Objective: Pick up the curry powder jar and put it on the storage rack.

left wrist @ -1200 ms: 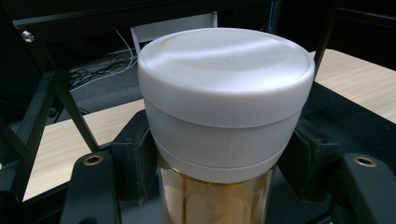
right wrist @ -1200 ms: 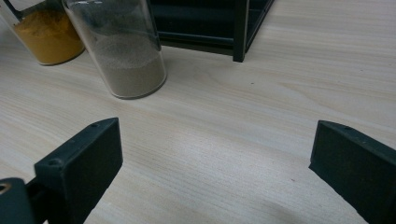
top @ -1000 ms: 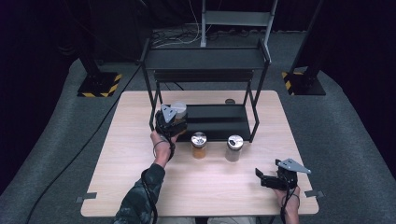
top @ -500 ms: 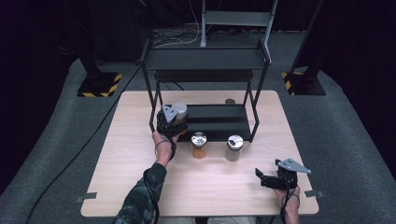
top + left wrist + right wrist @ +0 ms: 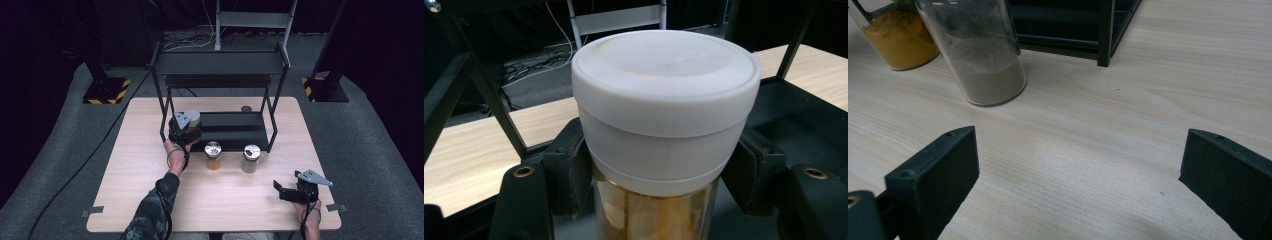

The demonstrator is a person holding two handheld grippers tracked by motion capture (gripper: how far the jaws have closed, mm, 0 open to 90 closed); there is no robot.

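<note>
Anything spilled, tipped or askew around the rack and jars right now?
Nothing stands out. The white-lidded jar sits upright between the left gripper pads at the rack. The yellow-powder jar and the grey-powder jar stand upright on the table.

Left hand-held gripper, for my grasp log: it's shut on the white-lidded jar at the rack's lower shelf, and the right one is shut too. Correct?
Not quite. The right hand-held gripper is open; the right gripper view shows its jaws wide apart over bare table. The left hand-held gripper does clamp the white-lidded jar.
</note>
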